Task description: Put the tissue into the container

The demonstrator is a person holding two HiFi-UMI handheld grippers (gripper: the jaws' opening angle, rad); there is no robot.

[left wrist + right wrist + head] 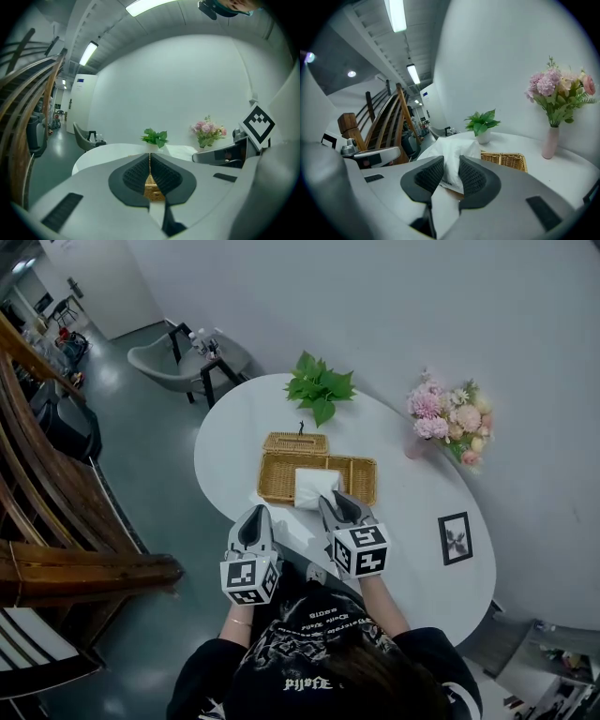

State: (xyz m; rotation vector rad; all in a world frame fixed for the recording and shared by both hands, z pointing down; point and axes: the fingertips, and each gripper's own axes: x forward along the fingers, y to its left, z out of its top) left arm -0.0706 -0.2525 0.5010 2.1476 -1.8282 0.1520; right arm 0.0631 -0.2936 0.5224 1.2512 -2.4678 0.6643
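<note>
Over the wicker basket (pixel 361 479), the right claw (pixel 336 499) grips the tissue pack (pixel 315 486). The left claw (pixel 255 516) is closed and empty.

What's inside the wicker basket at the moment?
Only the white tissue pack, held in the jaws of the right gripper, at the near rim of the basket. Bare wicker shows on either side. The bottom under the pack is covered.
</note>
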